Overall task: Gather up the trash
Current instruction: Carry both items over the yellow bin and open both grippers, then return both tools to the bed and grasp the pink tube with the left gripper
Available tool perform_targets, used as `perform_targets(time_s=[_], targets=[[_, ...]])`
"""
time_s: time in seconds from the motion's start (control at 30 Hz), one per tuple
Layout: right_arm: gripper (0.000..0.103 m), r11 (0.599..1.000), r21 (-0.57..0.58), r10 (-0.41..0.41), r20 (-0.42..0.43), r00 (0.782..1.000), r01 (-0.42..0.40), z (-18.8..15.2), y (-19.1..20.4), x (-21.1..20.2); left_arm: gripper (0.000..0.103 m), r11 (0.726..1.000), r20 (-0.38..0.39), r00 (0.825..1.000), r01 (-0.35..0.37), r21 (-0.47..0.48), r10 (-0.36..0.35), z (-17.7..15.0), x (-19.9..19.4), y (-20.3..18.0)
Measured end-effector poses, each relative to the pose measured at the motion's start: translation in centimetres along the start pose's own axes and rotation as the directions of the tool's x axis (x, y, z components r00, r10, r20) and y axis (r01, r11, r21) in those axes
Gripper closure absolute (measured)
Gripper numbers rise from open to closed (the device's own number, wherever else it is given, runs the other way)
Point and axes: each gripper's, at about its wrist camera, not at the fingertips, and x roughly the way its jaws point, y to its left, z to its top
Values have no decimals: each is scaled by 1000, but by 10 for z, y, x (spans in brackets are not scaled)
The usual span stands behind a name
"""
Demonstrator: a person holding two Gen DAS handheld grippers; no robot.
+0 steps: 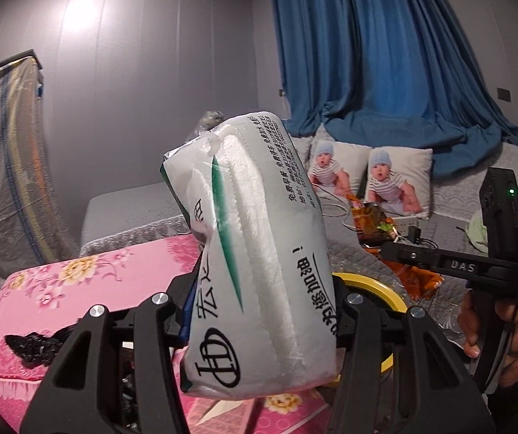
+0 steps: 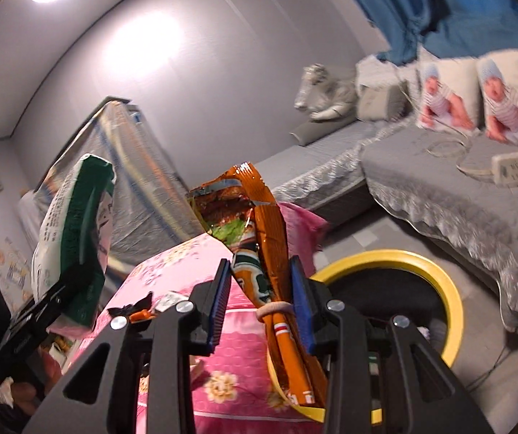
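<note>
A white tissue pack (image 1: 255,253) was clamped upright in the left hand-held gripper (image 1: 259,311). An orange snack bag (image 2: 266,253) was gripped by the right hand-held gripper (image 2: 262,311), with a yellow-rimmed bin (image 2: 439,275) just beyond it.

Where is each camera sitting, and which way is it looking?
Left wrist view: sits on the left gripper, looking along its jaws, shut on a white tissue pack, toward the blue curtain; a hand holding the right gripper shows at right.
Right wrist view: sits on the right gripper, looking along its jaws around an orange snack bag, over the yellow-rimmed bin.
Both share: the pink floral cover, the baby-print pillows, the bin, both packs.
</note>
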Motion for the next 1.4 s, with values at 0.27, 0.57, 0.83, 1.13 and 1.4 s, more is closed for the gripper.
perform_targets(time_s=[0.27, 0.57, 0.83, 1.13, 1.4], targets=[[72, 988, 101, -109, -55, 992, 114, -12, -46, 18, 54, 997, -66, 996, 61, 37, -58, -11, 52, -27], [72, 963, 195, -160, -152, 975, 188, -28, -85, 38, 54, 994, -198, 975, 105, 9, -101, -34, 112, -38], [72, 943, 246, -179, -198, 964, 226, -33, -106, 50, 53, 989, -309, 940, 150, -12, -146, -59, 152, -50], [39, 920, 284, -228, -177, 957, 271, -28, -115, 41, 14, 995, -284, 953, 96, -31, -101, -55, 158, -45], [38, 935, 264, -198, -164, 966, 236, -29, -105, 31, 8, 994, -253, 964, 60, -92, -82, -48, 128, -15]])
